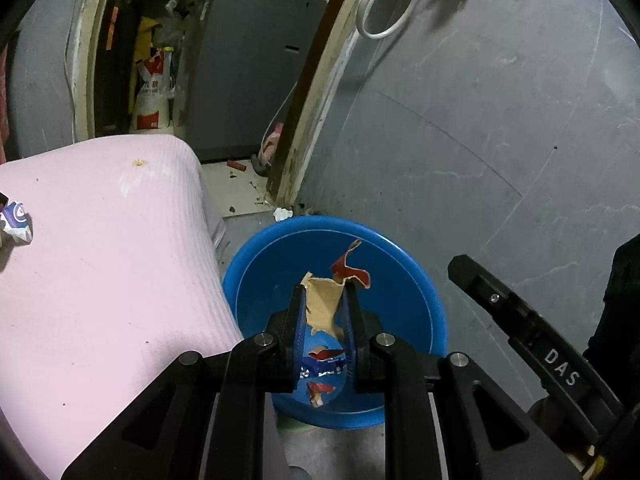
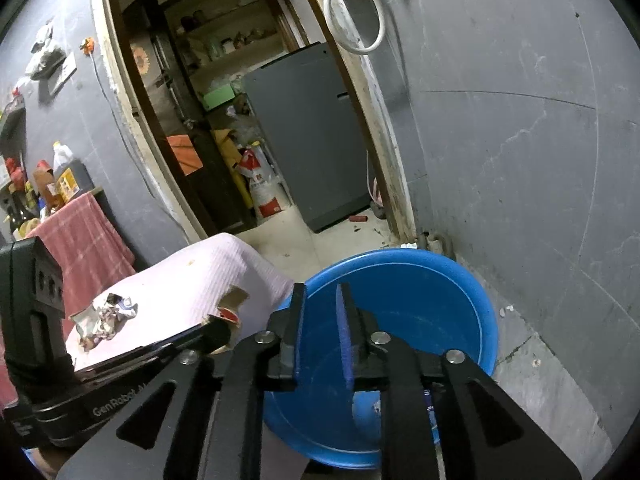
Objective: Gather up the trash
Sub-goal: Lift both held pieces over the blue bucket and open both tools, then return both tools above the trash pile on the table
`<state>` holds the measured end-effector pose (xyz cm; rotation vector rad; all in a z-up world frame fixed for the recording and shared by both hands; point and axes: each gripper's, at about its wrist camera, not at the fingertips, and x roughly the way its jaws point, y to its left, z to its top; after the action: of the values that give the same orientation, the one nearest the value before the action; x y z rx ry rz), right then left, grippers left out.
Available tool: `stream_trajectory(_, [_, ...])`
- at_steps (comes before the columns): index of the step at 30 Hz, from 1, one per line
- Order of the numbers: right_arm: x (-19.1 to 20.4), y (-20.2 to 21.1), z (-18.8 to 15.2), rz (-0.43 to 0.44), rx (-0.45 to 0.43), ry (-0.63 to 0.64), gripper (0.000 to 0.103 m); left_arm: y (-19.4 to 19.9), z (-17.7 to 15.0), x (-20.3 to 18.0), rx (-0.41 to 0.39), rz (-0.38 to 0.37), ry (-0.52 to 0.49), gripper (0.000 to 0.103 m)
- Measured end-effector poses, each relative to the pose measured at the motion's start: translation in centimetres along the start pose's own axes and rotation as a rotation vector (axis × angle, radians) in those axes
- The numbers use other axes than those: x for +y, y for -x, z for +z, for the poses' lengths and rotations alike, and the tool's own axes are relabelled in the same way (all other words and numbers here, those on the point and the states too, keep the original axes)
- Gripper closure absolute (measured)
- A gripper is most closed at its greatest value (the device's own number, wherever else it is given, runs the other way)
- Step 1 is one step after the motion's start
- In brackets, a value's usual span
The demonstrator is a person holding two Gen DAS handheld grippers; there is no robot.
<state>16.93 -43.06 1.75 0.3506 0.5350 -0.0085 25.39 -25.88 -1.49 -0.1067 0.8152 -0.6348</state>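
Observation:
Between the jaws of my left gripper (image 1: 324,290) sits a torn tan and red scrap (image 1: 322,308), with the jaws shut on it above the blue basin (image 1: 404,300). A blue printed wrapper (image 1: 324,366) lies in the basin's bottom. My right gripper (image 2: 322,290) hangs over the same basin (image 2: 424,300), its jaws slightly apart with nothing between them. In the right wrist view the left gripper (image 2: 224,322) reaches in from the left with the scrap (image 2: 234,300) at its tip. A crumpled wrapper (image 2: 106,316) (image 1: 16,226) lies on the pink-covered table (image 2: 192,280).
The basin stands on the floor between the pink table (image 1: 100,260) and a grey wall (image 1: 480,120). Behind is a doorway with a grey cabinet (image 2: 308,132), a red and white sack (image 2: 262,188) and a hanging white cable (image 2: 360,16). Bottles (image 2: 60,180) stand at far left.

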Motion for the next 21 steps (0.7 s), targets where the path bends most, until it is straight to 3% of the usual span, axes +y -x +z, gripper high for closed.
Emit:
stream_trajectory(2, [0.0, 0.2, 0.0, 0.0, -0.007, 0.0, 0.077, -0.2, -0.1, 0.2, 0.012, 0.0, 0.004, 0.086])
stream_trajectory(6, [0.0, 0.1, 0.4, -0.008, -0.023, 0.004, 0.077, -0.2, 0.2, 0.3, 0.014, -0.001, 0.013, 0.073])
stream_trajectory(9, [0.0, 0.5, 0.5, -0.017, -0.042, 0.005, 0.077, 0.3, 0.1, 0.5, 0.006, -0.001, 0.025, 0.072])
stream_trajectory(11, [0.2, 0.7, 0.6, -0.022, -0.063, 0.011, 0.076, 0.9, 0.2, 0.8, -0.007, 0.011, 0.035, 0.064])
stream_trajectory(12, [0.3, 0.9, 0.7, -0.02, -0.072, 0.013, 0.075, 1.3, 0.3, 1.0, -0.023, 0.027, 0.043, 0.054])
stream_trajectory(16, [0.8, 1.6, 0.9, -0.001, -0.117, 0.024, 0.053, 3.3, 0.7, 2.1, -0.101, 0.074, 0.085, 0.033])
stream_trajectory(19, [1.6, 2.2, 0.9, 0.016, -0.155, 0.048, 0.049, 4.9, 1.1, 2.6, -0.148, 0.12, 0.084, 0.024])
stream_trajectory(21, [2.1, 2.6, 0.9, 0.019, -0.18, 0.069, 0.037, 6.2, 1.2, 2.9, -0.19, 0.141, 0.071, 0.021])
